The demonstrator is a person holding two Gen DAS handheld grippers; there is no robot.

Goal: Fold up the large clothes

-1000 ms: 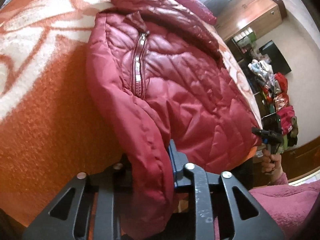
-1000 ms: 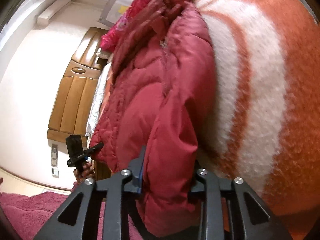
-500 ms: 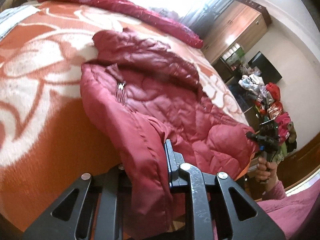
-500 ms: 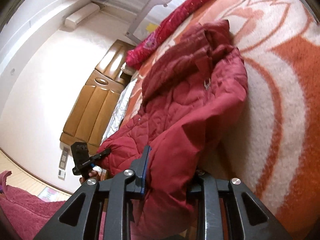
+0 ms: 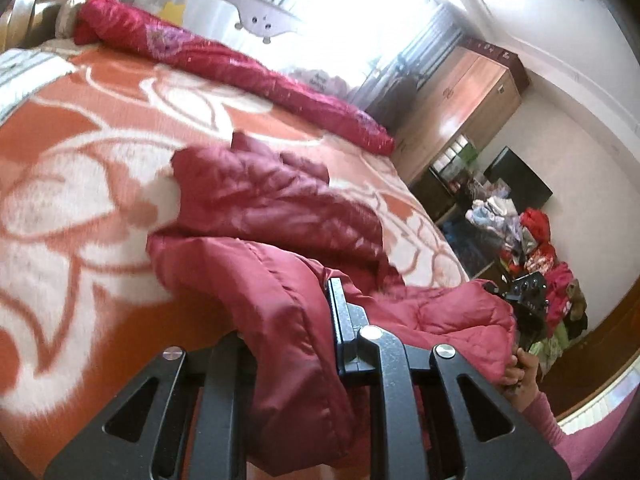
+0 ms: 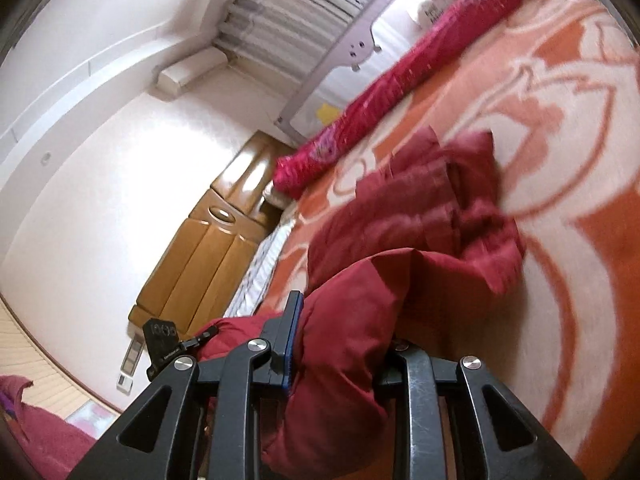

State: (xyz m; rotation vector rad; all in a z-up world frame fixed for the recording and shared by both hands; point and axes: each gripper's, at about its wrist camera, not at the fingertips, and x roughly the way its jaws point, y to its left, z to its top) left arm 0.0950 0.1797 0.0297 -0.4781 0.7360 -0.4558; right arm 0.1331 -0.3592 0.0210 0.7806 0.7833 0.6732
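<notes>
A dark red quilted puffer jacket [image 5: 276,216] lies on an orange and white floral blanket [image 5: 80,184] on a bed. My left gripper [image 5: 292,320] is shut on the jacket's bottom hem at one corner, the fabric bunched between its fingers. My right gripper [image 6: 340,336] is shut on the hem at the other corner of the jacket [image 6: 420,216]. Both corners are raised, and the lower part curls up over the rest, which stays on the bed. The right gripper also shows at the far right of the left wrist view [image 5: 528,300], the left one in the right wrist view [image 6: 164,340].
A rolled red quilt [image 5: 224,56] lies along the bed's far side by a grey bed rail [image 5: 256,4]. A wooden headboard [image 6: 216,256] is at one end. A wooden wardrobe [image 5: 460,96] and a pile of clothes [image 5: 532,236] stand beyond the foot.
Both grippers have lifted the jacket's hem up and tilted forward over the bed. The jacket's lower part has risen and folded toward the collar; more of the room shows.
</notes>
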